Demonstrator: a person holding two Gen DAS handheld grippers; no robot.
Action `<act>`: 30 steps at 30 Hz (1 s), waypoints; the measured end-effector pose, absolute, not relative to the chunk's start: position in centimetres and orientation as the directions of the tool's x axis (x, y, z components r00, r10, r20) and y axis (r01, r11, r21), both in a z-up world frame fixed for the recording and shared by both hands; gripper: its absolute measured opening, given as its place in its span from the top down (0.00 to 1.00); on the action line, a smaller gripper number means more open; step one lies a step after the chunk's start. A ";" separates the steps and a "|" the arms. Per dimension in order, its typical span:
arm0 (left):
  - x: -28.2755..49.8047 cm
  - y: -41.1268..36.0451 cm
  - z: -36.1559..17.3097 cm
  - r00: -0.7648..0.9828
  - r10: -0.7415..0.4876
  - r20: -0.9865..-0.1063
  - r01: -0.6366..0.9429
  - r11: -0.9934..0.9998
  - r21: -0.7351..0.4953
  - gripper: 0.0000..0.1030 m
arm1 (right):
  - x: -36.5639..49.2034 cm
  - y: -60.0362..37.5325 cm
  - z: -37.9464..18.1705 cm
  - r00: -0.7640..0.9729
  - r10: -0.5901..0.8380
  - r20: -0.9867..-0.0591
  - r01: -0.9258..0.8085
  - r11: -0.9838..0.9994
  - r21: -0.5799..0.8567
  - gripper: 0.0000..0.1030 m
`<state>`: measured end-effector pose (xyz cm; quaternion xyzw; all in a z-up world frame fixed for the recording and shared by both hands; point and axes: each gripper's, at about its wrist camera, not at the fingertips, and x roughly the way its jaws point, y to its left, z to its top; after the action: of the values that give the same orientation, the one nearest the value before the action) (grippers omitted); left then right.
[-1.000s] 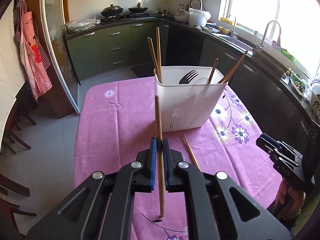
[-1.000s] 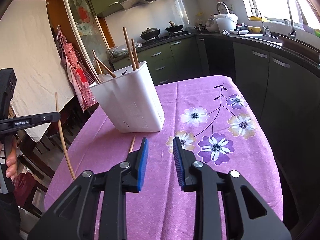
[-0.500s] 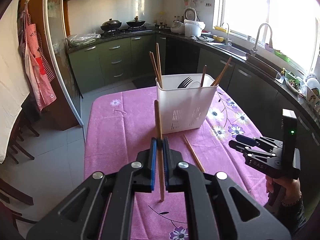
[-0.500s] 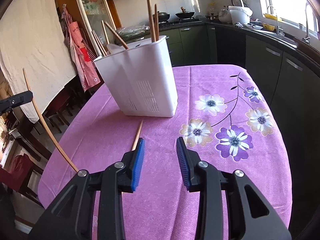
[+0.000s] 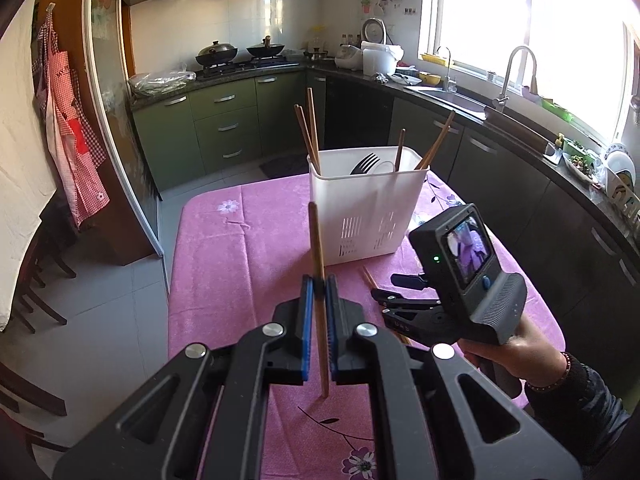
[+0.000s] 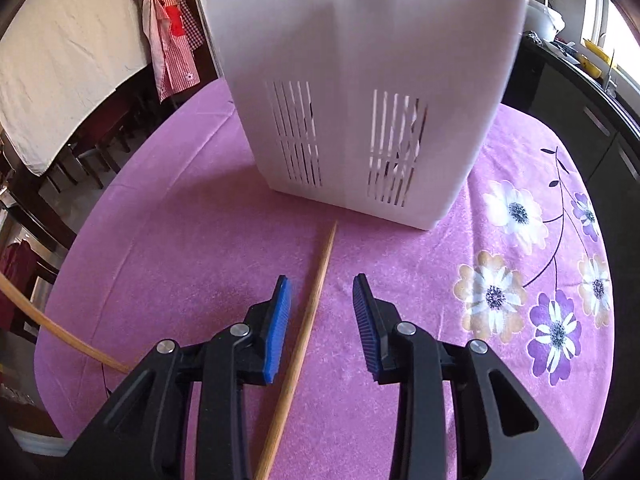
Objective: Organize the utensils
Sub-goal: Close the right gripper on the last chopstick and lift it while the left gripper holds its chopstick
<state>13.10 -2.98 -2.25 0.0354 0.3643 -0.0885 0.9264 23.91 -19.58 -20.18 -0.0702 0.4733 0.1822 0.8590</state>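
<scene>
The left gripper (image 5: 319,292) points down over the purple tablecloth (image 5: 240,248), its blue pads clamped on an upright wooden chopstick (image 5: 318,264) that sticks out above and below them. The right gripper (image 6: 322,308), held in a hand (image 5: 516,354), tilts steeply down with its jaws apart, and a second chopstick (image 6: 310,320), thin and pale brown, lies flat on the cloth between them, untouched. Just ahead stands the white slotted utensil holder (image 6: 360,80), holding more chopsticks and a black fork (image 5: 364,163).
</scene>
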 end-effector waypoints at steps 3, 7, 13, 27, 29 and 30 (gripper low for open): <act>13.0 -2.9 -2.2 0.719 -0.143 -0.680 0.194 0.981 -0.001 0.94 | 24.1 -18.5 -20.7 0.476 0.215 -0.853 -0.379 0.925 0.021 0.68; 12.9 -2.8 -2.2 0.718 -0.149 -0.680 0.200 0.980 -0.004 0.94 | 24.1 -18.1 -21.1 0.465 0.192 -0.864 -0.371 0.929 0.006 0.69; 12.9 -2.9 -2.1 0.717 -0.149 -0.681 0.202 0.979 -0.001 0.94 | 24.3 -17.3 -21.2 0.443 0.212 -0.871 -0.379 0.925 0.033 0.85; 12.8 -2.5 -2.1 0.718 -0.136 -0.683 0.190 0.982 0.003 0.94 | 22.9 -20.0 -14.5 0.553 0.339 -0.761 -0.390 0.913 0.123 0.94; 12.8 -2.4 -2.2 0.718 -0.136 -0.682 0.189 0.982 0.003 0.94 | 21.7 -20.9 -12.4 0.592 0.358 -0.722 -0.395 0.910 0.127 0.94; 12.8 -2.4 -2.2 0.718 -0.135 -0.682 0.189 0.982 0.004 0.93 | 20.8 -21.5 -11.2 0.616 0.368 -0.697 -0.398 0.908 0.128 0.94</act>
<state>12.84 -2.43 -2.17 0.0366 0.3649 -0.0876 0.9262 20.80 -21.53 -11.18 -0.0199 0.3831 0.2131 0.8986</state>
